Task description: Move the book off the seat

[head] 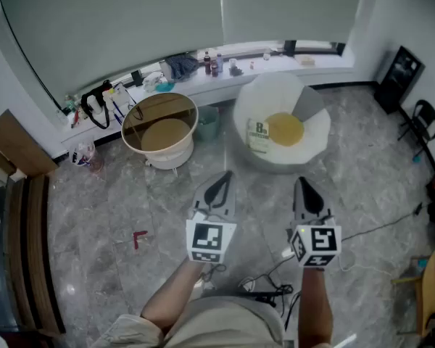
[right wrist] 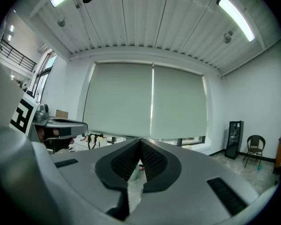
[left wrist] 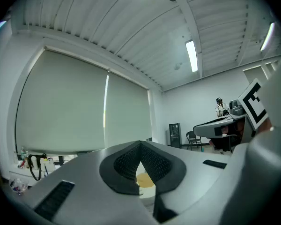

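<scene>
Book with a pale cover and a large printed figure rests on the white round seat, just above the middle of the head view. It lies at the left of the seat's hollow, just beside a yellow round cushion; I cannot tell whether the two touch. I hold both grippers low in the frame's centre, side by side over the grey stone floor and well apart from the seat. The left gripper has its jaws pressed together with nothing between them, which its own view confirms, the cushion showing in the small gap below the tips. The right gripper is likewise closed and empty. Left of the seat stands a round cream tub with a tan inside. A cluttered windowsill runs behind both, along the top, under a drawn blind. A small red item lies on the floor at lower left, and a black chair stands at the right edge.
</scene>
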`<act>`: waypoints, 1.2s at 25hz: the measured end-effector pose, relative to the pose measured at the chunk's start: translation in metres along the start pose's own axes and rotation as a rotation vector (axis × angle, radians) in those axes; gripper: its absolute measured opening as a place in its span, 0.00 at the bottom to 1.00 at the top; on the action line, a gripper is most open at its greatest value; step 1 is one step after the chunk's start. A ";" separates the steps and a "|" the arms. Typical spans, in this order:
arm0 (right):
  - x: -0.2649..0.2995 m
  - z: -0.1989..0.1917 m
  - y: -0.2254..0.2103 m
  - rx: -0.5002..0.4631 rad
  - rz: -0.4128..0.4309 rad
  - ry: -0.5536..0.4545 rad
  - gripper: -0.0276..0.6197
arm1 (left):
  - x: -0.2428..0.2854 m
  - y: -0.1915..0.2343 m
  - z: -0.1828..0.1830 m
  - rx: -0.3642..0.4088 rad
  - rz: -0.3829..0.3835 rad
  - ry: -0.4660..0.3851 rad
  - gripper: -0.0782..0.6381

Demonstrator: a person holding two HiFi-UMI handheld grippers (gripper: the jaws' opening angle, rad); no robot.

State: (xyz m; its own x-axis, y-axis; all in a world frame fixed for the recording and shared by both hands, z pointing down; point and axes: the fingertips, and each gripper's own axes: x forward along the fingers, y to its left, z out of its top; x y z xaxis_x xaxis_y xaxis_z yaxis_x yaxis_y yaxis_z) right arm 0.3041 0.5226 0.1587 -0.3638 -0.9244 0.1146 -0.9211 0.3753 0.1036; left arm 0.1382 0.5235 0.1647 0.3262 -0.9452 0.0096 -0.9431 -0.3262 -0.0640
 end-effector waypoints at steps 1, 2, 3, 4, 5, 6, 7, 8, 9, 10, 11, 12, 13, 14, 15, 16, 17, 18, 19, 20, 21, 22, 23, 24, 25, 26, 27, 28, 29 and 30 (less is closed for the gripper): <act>0.001 0.000 -0.003 0.003 0.002 -0.004 0.05 | 0.003 -0.003 0.001 0.001 -0.001 0.000 0.11; 0.002 0.000 -0.006 0.005 0.003 -0.007 0.05 | 0.005 -0.007 0.001 0.002 -0.002 0.000 0.11; 0.002 0.000 -0.009 0.008 0.005 -0.010 0.05 | 0.008 -0.010 0.002 0.003 -0.001 0.000 0.11; 0.002 0.000 -0.013 0.009 0.007 -0.012 0.05 | 0.011 -0.013 0.002 0.004 0.001 0.000 0.11; 0.003 0.000 -0.016 0.011 0.008 -0.014 0.05 | 0.013 -0.016 0.003 0.005 0.004 0.000 0.11; 0.003 -0.001 -0.020 0.013 0.009 -0.015 0.05 | 0.016 -0.019 0.003 0.004 0.007 0.001 0.11; 0.003 -0.001 -0.024 0.014 0.010 -0.017 0.05 | 0.019 -0.021 0.003 0.003 0.011 0.002 0.11; 0.004 -0.001 -0.028 0.016 0.011 -0.019 0.05 | 0.022 -0.024 0.004 0.004 0.015 0.002 0.11; 0.004 -0.001 -0.032 0.018 0.012 -0.020 0.05 | 0.025 -0.027 0.005 0.005 0.018 0.003 0.11; 0.003 -0.002 -0.036 0.021 0.015 -0.020 0.05 | 0.028 -0.032 0.006 0.006 0.021 0.004 0.11; 0.003 -0.004 -0.041 0.024 0.017 -0.020 0.05 | 0.031 -0.038 0.007 0.007 0.022 0.004 0.11; 0.002 -0.006 -0.046 0.027 0.018 -0.021 0.05 | 0.034 -0.044 0.007 0.008 0.022 0.004 0.11; 0.002 -0.008 -0.051 0.032 0.020 -0.022 0.05 | 0.038 -0.050 0.006 0.010 0.022 0.005 0.11; 0.001 -0.011 -0.056 0.038 0.021 -0.025 0.05 | 0.041 -0.056 0.005 0.012 0.023 0.008 0.11; 0.000 -0.014 -0.061 0.046 0.024 -0.028 0.05 | 0.044 -0.062 0.003 0.012 0.026 0.011 0.11; -0.001 -0.017 -0.066 0.054 0.030 -0.031 0.05 | 0.046 -0.067 0.001 0.010 0.031 0.015 0.11; -0.001 -0.019 -0.070 0.060 0.038 -0.033 0.05 | 0.049 -0.071 0.000 0.010 0.039 0.020 0.11; 0.000 -0.021 -0.073 0.063 0.046 -0.034 0.05 | 0.051 -0.074 -0.001 0.011 0.046 0.025 0.11; 0.001 -0.023 -0.075 0.065 0.053 -0.033 0.05 | 0.054 -0.076 -0.001 0.015 0.051 0.030 0.11; 0.003 -0.024 -0.077 0.067 0.058 -0.032 0.05 | 0.057 -0.077 -0.002 0.020 0.054 0.035 0.11; 0.005 -0.026 -0.079 0.071 0.060 -0.031 0.05 | 0.060 -0.078 -0.003 0.024 0.054 0.039 0.11; 0.007 -0.027 -0.080 0.075 0.059 -0.031 0.05 | 0.063 -0.079 -0.004 0.025 0.052 0.044 0.11; 0.009 -0.029 -0.081 0.079 0.057 -0.032 0.05 | 0.066 -0.080 -0.006 0.024 0.052 0.047 0.11; 0.012 -0.032 -0.082 0.082 0.055 -0.035 0.05 | 0.068 -0.080 -0.009 0.024 0.052 0.048 0.11; 0.016 -0.034 -0.082 0.085 0.055 -0.039 0.05 | 0.071 -0.080 -0.012 0.024 0.053 0.050 0.11; 0.021 -0.036 -0.082 0.090 0.055 -0.042 0.05 | 0.074 -0.080 -0.015 0.024 0.053 0.052 0.11; 0.027 -0.036 -0.082 0.096 0.055 -0.040 0.05 | 0.079 -0.078 -0.018 0.023 0.052 0.056 0.11; 0.035 -0.036 -0.082 0.103 0.054 -0.038 0.05 | 0.085 -0.075 -0.020 0.019 0.051 0.060 0.11; 0.043 -0.035 -0.082 0.106 0.053 -0.038 0.05 | 0.091 -0.071 -0.022 0.013 0.050 0.061 0.11; 0.051 -0.034 -0.081 0.105 0.051 -0.042 0.05 | 0.097 -0.066 -0.023 0.007 0.050 0.060 0.11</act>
State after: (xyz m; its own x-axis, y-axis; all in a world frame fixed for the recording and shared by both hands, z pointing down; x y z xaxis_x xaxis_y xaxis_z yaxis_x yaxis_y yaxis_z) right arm 0.3651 0.4474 0.1898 -0.4143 -0.9070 0.0759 -0.9098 0.4151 -0.0052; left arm 0.2308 0.4528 0.1932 0.2743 -0.9593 0.0663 -0.9576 -0.2788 -0.0724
